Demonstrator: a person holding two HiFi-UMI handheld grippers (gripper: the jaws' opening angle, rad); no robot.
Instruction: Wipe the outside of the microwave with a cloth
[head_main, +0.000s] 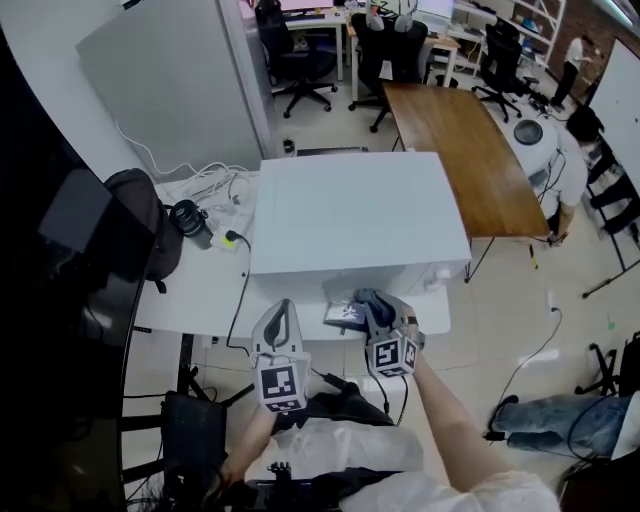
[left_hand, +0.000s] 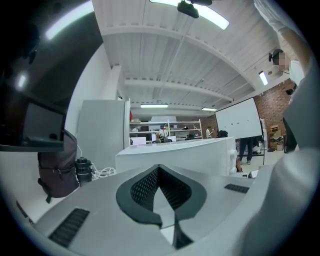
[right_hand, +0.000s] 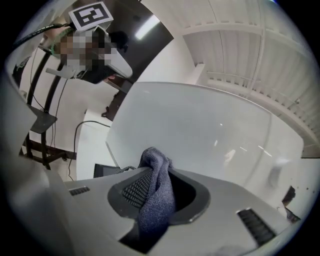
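Observation:
The white microwave (head_main: 355, 215) stands on a white table (head_main: 200, 290), and its side fills the right gripper view (right_hand: 200, 135). My right gripper (head_main: 385, 318) is at the microwave's near front face, shut on a blue-grey knitted cloth (head_main: 368, 300). The cloth (right_hand: 156, 195) is bunched between the jaws and sticks out past the tips (right_hand: 157, 172), close to the white wall. My left gripper (head_main: 280, 325) hovers to the left, near the table edge, jaws together with nothing in them (left_hand: 159, 172). It faces the microwave (left_hand: 175, 155).
A black backpack (head_main: 140, 225), a black lens-like cylinder (head_main: 192, 222) and white cables (head_main: 205, 180) lie on the table left of the microwave. A large dark screen (head_main: 60, 250) stands at far left. A wooden table (head_main: 465, 155) and office chairs (head_main: 300, 60) are behind.

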